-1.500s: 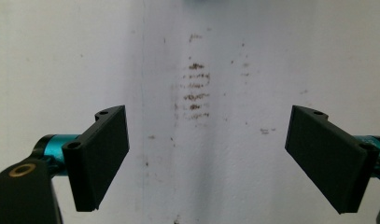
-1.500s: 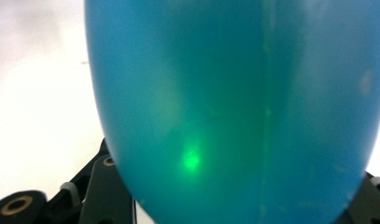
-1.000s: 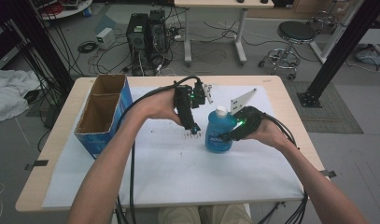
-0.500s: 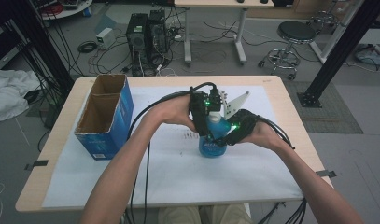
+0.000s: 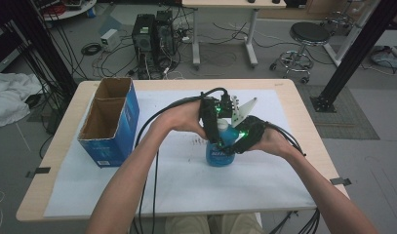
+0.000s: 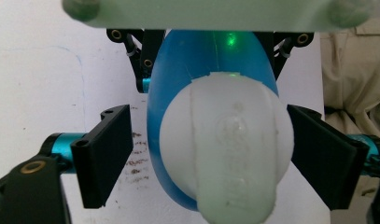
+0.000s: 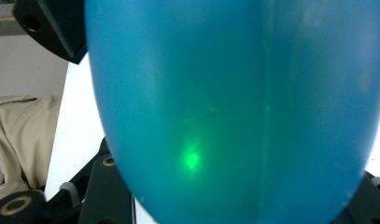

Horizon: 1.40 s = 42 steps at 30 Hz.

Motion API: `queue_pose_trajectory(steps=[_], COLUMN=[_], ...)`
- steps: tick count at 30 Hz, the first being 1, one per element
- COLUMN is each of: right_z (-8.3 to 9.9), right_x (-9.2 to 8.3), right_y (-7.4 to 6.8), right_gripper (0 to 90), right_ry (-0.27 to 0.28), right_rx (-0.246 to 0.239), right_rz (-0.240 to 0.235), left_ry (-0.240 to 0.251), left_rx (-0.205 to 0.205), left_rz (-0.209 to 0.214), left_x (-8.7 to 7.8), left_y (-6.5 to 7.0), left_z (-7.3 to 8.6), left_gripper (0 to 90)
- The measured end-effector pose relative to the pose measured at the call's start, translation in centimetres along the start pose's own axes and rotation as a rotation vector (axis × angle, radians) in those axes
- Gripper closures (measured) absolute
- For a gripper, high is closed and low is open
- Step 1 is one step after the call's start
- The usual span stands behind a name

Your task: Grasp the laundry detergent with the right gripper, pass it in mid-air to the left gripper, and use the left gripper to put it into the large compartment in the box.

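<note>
White sheet over a wooden counter (image 5: 284,92), computer towers (image 5: 152,36) and a stool (image 5: 308,36) on the floor beyond. Blue bottle (image 5: 219,155) upright near the sheet's middle, well right of the open blue carton (image 5: 110,124). Right gripper (image 5: 233,145) clamped shut on the bottle's body from the right (blue plastic pressed close in the right gripper view). Left gripper (image 6: 211,154) above the bottle, pointing down, jaws astride its white cap (image 6: 227,149): just been closing, right pad at the cap, left pad clear of it.
</note>
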State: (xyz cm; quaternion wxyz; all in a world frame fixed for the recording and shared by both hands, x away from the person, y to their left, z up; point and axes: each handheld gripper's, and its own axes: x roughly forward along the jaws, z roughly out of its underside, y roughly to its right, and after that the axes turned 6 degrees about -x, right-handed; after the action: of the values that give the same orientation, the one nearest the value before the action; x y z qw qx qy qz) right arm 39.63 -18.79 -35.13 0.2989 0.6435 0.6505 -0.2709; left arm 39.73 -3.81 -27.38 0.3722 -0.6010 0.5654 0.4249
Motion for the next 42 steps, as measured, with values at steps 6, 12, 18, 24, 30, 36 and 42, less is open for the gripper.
queue_pose_trajectory(steps=[6, 12, 18, 24, 30, 36, 42], right_z=[0.06, 0.03, 0.0, -0.01, -0.03, -0.04, -0.08], right_x=[0.09, 0.14, 0.22, 0.25, 0.31, 0.48, 0.57], right_y=[0.08, 0.09, 0.02, 0.01, -0.01, -0.06, -0.12], right_gripper=[46.5, 46.4, 46.4, 46.5, 46.4, 46.4, 46.4], right_ry=[-0.008, -0.004, -0.009, -0.009, -0.012, -0.015, -0.012], right_rx=[0.001, -0.004, 0.008, 0.006, 0.008, 0.001, -0.003], right_rz=[0.009, 0.011, 0.008, 0.01, 0.009, 0.011, 0.008], left_ry=[-0.009, -0.018, -0.017, -0.018, -0.022, -0.027, -0.027], left_rx=[-0.001, 0.011, 0.015, 0.013, 0.014, 0.013, 0.013], left_rz=[0.002, 0.005, 0.005, 0.003, 0.005, 0.005, -0.003], left_x=[0.17, 0.35, 0.39, 0.44, 0.55, 0.61, 0.48], left_y=[-0.04, 0.04, 0.15, 0.16, 0.22, 0.2, 0.11], left_z=[0.02, -0.09, -0.1, -0.01, -0.04, -0.03, 0.12], left_gripper=[19.2, 22.2, 25.1, 27.5, 28.5, 31.2, 37.6])
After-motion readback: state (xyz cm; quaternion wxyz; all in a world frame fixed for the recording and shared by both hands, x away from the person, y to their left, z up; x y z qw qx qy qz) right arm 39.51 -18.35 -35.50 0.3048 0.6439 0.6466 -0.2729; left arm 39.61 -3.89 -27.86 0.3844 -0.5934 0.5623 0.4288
